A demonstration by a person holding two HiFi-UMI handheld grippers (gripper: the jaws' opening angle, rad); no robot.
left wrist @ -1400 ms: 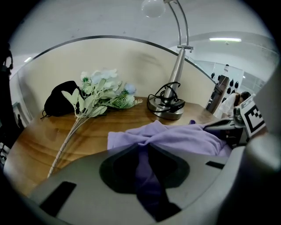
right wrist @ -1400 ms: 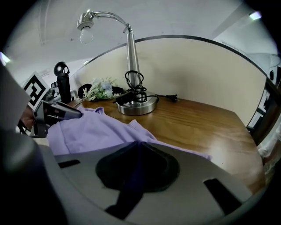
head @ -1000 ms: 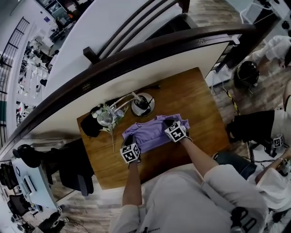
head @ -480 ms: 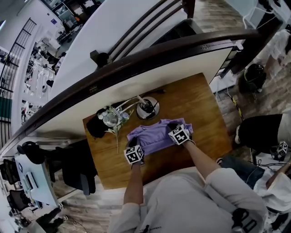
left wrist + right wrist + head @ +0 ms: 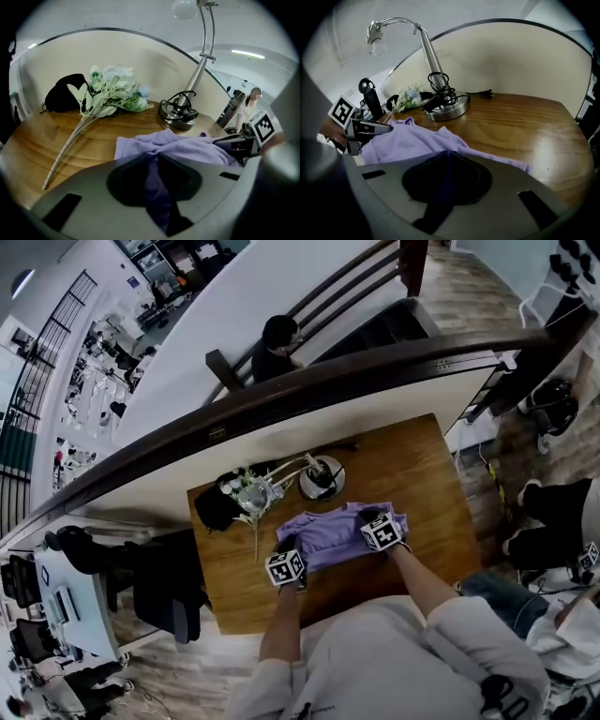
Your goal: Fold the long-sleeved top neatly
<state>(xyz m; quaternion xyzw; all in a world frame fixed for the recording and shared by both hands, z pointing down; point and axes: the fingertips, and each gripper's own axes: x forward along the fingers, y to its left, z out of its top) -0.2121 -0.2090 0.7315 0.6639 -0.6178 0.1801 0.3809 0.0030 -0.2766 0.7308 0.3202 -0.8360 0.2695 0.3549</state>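
Purple top (image 5: 333, 535) lies bunched on the tabletop (image 5: 417, 474), abt mid-width, nearer the front edge. L gripper (image 5: 153, 157): jaws narrow, pinching a fold at the top's left end. R gripper (image 5: 446, 154): jaws almost together, clamped on cloth at its right end. By the back edge: lamp (image 5: 322, 479) & flower spray (image 5: 251, 495)
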